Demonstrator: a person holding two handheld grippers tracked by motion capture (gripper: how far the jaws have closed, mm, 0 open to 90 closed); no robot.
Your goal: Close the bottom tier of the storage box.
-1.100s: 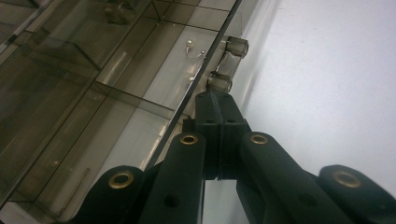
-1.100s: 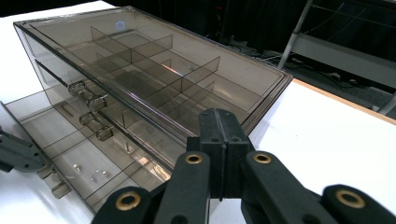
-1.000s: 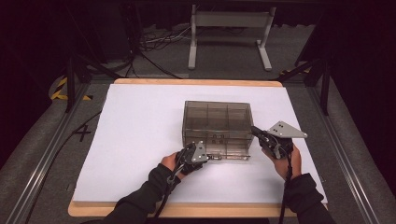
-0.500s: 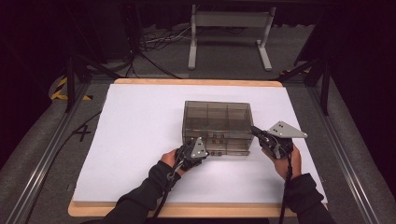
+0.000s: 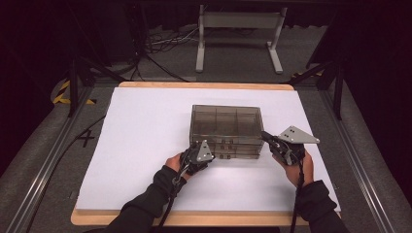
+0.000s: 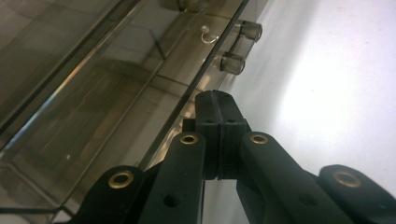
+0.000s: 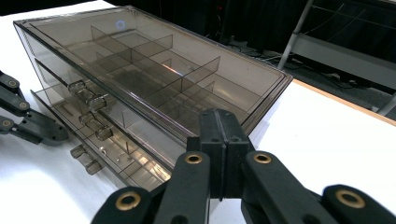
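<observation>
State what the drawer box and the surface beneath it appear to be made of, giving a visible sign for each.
The drawer box looks like smoke-tinted transparent plastic with a glossy finish: its inner dividers show through the walls, and the panels reflect light. The table top looks like a matte white sheet, possibly paper or laminate, lying on a wooden board whose pale edge shows along the rim.

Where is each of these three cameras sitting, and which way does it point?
High view: above the person's side of the table, looking forward and down on the drawer box; forearms, hands, left gripper and right gripper show.
Left gripper view: rides the left gripper, looking along the box's front at drawer knobs; shut jaws show.
Right gripper view: rides the right gripper, looking across the box's top; shut jaws show.
Shared: all three see the box.
</observation>
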